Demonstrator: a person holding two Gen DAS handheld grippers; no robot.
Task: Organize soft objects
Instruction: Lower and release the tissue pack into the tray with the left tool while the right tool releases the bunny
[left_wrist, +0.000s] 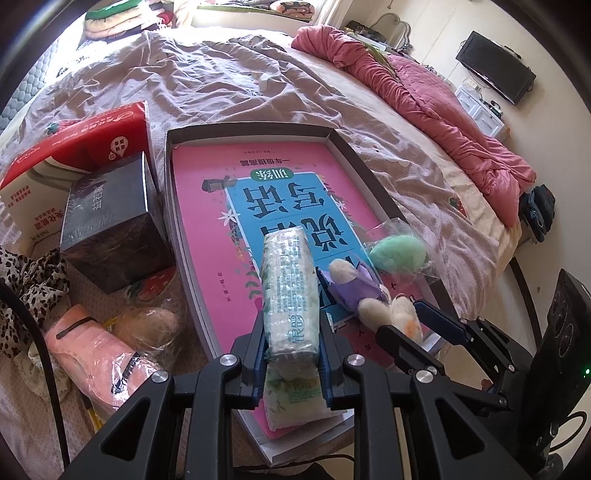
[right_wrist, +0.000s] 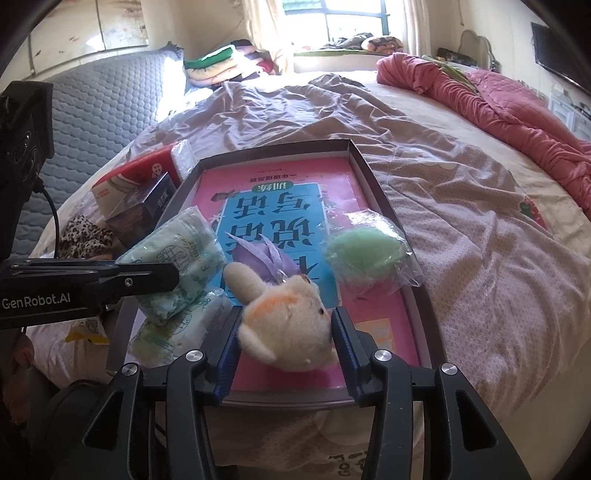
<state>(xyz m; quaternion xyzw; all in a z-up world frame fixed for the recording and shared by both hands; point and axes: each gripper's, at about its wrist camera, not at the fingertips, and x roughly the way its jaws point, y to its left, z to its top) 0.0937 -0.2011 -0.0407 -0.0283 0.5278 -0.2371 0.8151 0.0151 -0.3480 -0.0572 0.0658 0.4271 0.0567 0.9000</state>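
Presently my left gripper (left_wrist: 291, 332) clamps the white-green tissue pack (left_wrist: 290, 291) over the shallow grey tray (right_wrist: 376, 192); right gripper (right_wrist: 286, 332) jaws, parted, flank the cream plush toy (right_wrist: 286, 314) at six o'clock. Next: withdraw, lower pack.

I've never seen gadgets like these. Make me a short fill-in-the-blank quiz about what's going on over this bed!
1. The left gripper is clamped on a ____ pack wrapped in plastic.
2. The plush toy between the right gripper's fingers wears a ____ outfit.
3. The green sponge lies sealed in a clear ____.
4. Everything rests in a shallow tray lined by a ____ book.

Missing words: tissue; purple; bag; pink
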